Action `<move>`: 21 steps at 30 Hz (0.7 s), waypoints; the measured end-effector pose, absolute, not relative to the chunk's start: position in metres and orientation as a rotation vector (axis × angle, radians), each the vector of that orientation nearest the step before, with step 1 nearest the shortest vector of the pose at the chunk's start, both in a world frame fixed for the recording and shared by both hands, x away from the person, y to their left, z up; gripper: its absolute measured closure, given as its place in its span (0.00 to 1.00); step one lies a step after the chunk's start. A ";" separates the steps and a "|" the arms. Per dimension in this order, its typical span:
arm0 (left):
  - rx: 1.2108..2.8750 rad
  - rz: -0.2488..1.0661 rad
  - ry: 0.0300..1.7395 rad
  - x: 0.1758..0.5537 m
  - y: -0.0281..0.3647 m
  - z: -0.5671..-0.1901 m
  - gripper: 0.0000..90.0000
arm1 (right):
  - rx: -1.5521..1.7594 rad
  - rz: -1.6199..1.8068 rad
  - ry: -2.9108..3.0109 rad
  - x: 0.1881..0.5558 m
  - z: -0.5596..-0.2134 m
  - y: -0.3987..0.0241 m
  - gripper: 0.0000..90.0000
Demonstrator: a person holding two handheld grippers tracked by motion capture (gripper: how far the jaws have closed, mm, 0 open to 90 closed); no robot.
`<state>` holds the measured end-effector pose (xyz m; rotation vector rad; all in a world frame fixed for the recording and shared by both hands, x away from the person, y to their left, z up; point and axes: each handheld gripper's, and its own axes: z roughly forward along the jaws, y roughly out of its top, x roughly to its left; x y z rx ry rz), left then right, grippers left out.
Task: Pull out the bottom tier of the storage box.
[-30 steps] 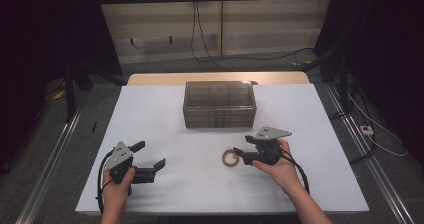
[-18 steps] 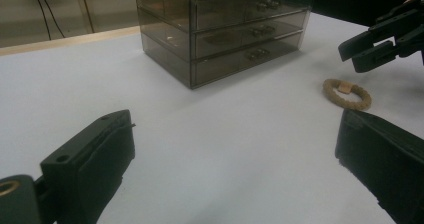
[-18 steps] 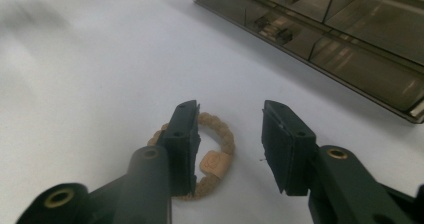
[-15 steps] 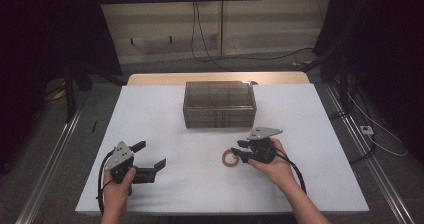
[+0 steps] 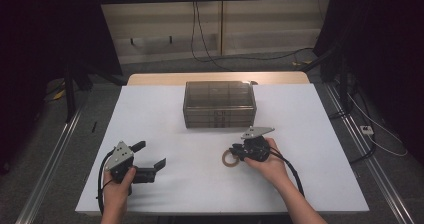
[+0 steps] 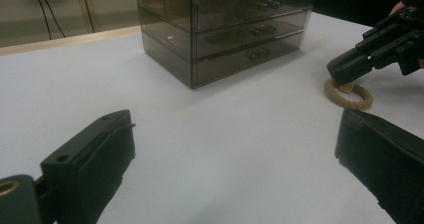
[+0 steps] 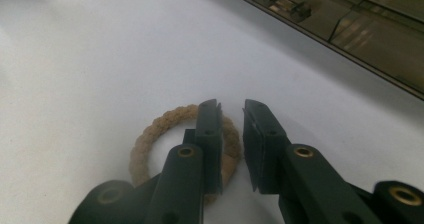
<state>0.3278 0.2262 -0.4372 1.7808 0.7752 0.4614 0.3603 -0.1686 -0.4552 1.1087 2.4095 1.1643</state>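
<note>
A tan rope ring (image 5: 231, 158) lies flat on the white table (image 5: 165, 119), in front of a smoky clear drawer box (image 5: 220, 104). My right gripper (image 5: 234, 151) is down at the ring's right rim. In the right gripper view its jaws (image 7: 231, 106) straddle the rim of the ring (image 7: 150, 134), one jaw inside the loop and one outside. They have just been closing, and a narrow gap is left. My left gripper (image 5: 150, 154) rests open at the front left with nothing between its jaws. In the left gripper view (image 6: 235, 129) the ring (image 6: 348, 95) and right gripper (image 6: 342, 71) show far right.
The drawer box (image 6: 225, 29) has three shut drawers with small knobs and stands at the table's back middle. The bare white table surface spreads to the left and right of it. Cables trail from both grippers toward the front edge.
The right gripper's jaws have narrowed around the ring's rim and the hand has edged slightly. The ring lies where it was. The left gripper has stayed still.
</note>
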 end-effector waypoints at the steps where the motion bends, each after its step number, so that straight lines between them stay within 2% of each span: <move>1: 1.781 0.461 0.776 0.328 0.226 -0.437 0.03 | 1.113 1.161 2.415 0.361 -0.456 -0.168 0.87; 21: 1.786 0.460 0.773 0.328 0.226 -0.438 0.03 | 1.150 1.141 2.421 0.364 -0.459 -0.170 0.94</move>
